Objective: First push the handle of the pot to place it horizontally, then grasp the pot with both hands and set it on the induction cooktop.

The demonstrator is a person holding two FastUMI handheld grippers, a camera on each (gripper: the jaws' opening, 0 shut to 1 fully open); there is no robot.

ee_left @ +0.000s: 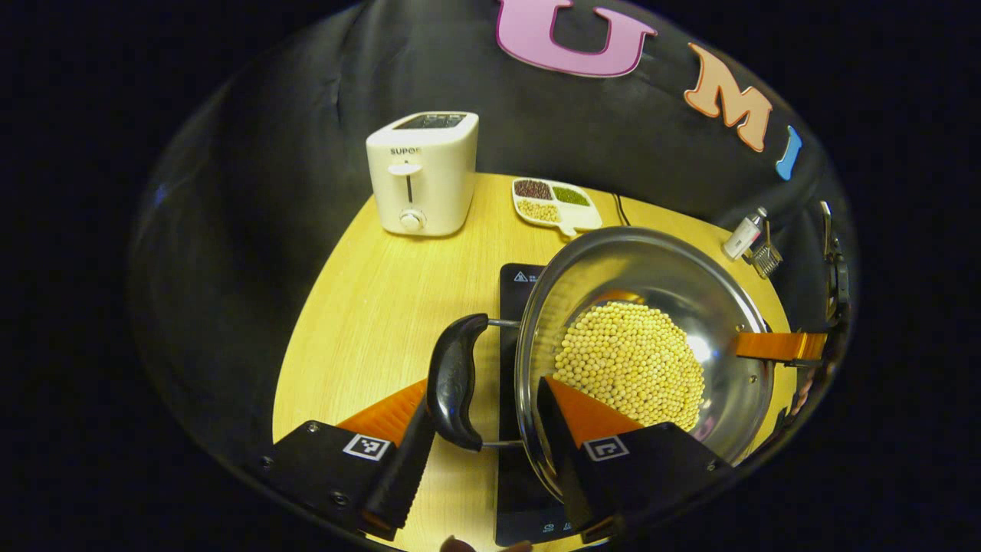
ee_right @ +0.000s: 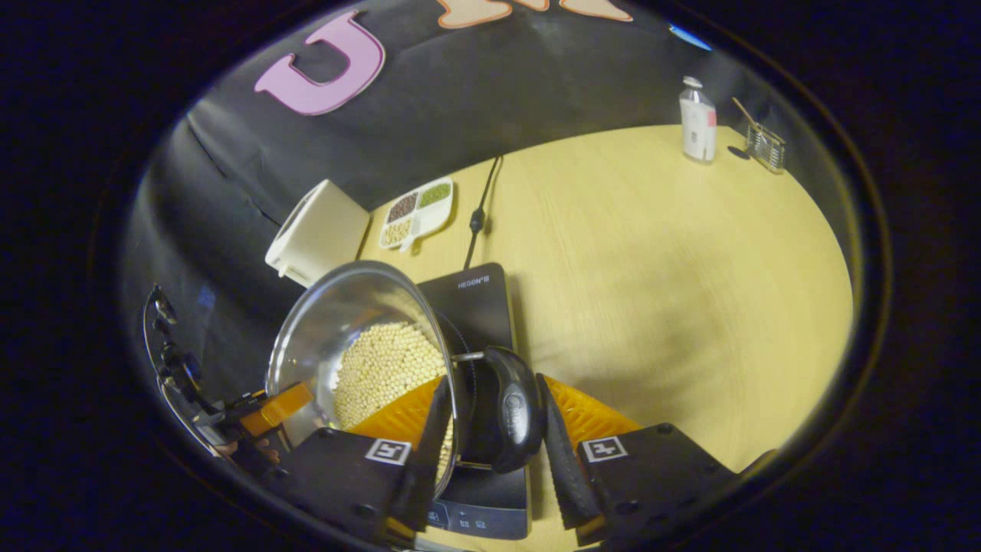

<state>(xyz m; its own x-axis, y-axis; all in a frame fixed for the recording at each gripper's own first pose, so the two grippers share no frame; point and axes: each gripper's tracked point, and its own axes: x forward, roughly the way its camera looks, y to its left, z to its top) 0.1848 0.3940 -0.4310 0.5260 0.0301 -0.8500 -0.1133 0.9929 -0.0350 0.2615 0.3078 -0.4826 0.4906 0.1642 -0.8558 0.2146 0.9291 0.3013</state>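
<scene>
Open table: in the right gripper view, bare wood (ee_right: 674, 291) runs wide from 12 to 4 o'clock of the pot (ee_right: 360, 345).
Far corner: a bottle (ee_right: 697, 123) and a small rack (ee_right: 765, 146) stand at 1 o'clock, well apart from the cooktop (ee_right: 479, 299).
Cord: a cable (ee_right: 479, 207) lies at 12 o'clock.
Back left: toaster (ee_left: 421, 172) and bean dish (ee_left: 556, 205) block 11 o'clock; open wood (ee_left: 368, 307) lies between toaster and pot.
</scene>
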